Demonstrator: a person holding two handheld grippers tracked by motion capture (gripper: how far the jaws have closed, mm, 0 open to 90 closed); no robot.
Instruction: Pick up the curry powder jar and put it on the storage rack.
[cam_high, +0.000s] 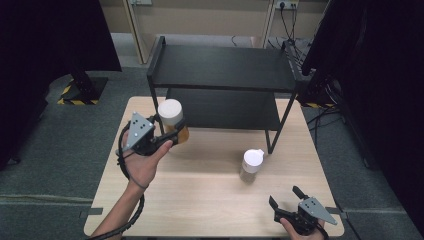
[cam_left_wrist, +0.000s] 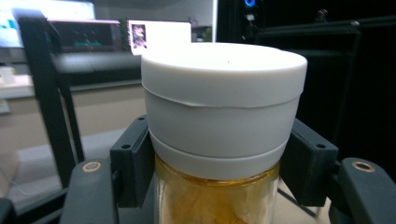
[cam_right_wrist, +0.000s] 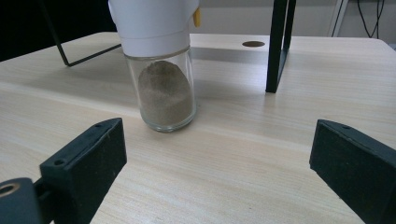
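My left tool is clamped on the amber jar just under its white lid, held above the counter before the black shelf; I should keep it upright and clear the shelf edge, my right tool resting apart.

Left tongs clamped (raised); right tongs spread, low

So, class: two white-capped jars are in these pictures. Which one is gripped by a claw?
The jar with amber contents, clamped in the left claw. The powder jar stands free on the table.
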